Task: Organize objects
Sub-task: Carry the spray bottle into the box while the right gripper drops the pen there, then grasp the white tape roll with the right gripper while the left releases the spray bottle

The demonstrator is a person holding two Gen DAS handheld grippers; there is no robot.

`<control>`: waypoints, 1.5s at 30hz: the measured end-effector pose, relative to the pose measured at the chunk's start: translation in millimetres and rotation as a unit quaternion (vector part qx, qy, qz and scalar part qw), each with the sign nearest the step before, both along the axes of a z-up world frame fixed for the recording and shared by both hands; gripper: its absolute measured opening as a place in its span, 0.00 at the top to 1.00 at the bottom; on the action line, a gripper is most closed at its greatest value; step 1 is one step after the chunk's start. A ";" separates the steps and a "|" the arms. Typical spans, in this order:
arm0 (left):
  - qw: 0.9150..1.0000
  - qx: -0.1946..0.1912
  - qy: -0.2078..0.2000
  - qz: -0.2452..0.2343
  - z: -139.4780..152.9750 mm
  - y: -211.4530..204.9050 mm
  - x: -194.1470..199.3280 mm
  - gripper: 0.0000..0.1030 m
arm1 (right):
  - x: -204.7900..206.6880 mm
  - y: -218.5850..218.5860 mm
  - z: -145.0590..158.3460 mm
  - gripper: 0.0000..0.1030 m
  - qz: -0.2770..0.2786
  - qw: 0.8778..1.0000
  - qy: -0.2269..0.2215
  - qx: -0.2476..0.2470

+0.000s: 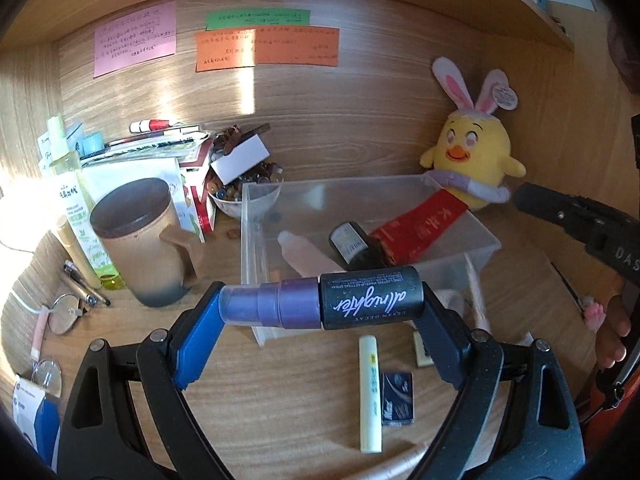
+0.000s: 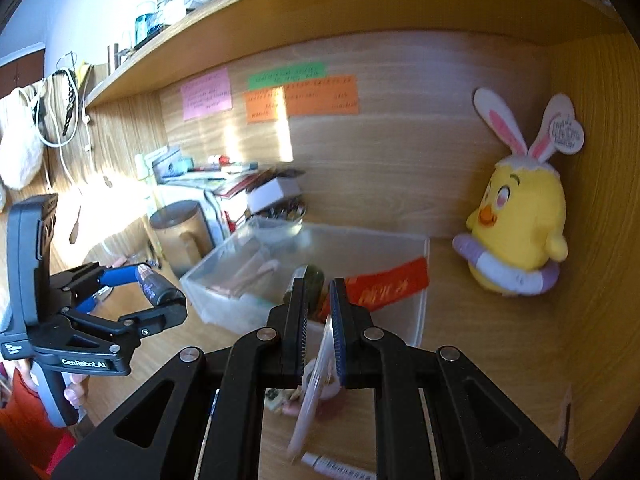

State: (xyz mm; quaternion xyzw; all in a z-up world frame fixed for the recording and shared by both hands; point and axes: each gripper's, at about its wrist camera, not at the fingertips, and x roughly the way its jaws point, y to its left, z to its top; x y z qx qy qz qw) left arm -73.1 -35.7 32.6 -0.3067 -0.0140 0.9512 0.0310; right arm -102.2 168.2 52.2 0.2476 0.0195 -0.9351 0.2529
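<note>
Black cylindrical spray bottle with a purple cap (image 1: 320,300), lettered in white script, lies crosswise between the fingers of the left gripper (image 1: 320,308), clenched end to end by the blue pad on one side and the black pad on the other, held in the air above the near edge of a clear plastic rectangular bin (image 1: 256,248). Inside that bin lie a dark glass bottle (image 1: 352,240), a pale pink tube (image 1: 296,248) and a red ribbon with gold characters (image 1: 424,224) that hangs over the far rim. The right gripper (image 2: 320,320) is clenched on a thin clear plastic packet (image 2: 312,396), which hangs down between its pads over the wooden worktop (image 2: 480,340). On the worktop in front of the bin rest a pale yellow stick (image 1: 370,392) and a small dark sachet (image 1: 397,398). Left of the bin stands a brown ceramic mug with a dark lid (image 1: 140,240). Behind the bin's right corner sits a yellow plush chick with rabbit ears (image 1: 472,148), against the wooden back panel carrying pink, green and orange paper notes (image 1: 264,40).
</note>
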 end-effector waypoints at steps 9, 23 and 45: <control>1.000 0.000 -0.013 0.013 -5.0 -8.0 -37.8 0.12 | -27.8 -3.0 -2.6 0.90 0.004 1.000 -0.025 0.005; 0.998 -0.009 -0.059 0.013 -21.0 -5.2 -93.7 0.12 | -36.9 -0.7 -83.2 0.64 0.012 0.985 -0.164 0.051; 0.994 -0.021 -0.104 -0.020 -35.2 16.4 -119.1 0.11 | -24.4 -12.8 -60.0 0.78 0.030 0.991 -0.115 0.055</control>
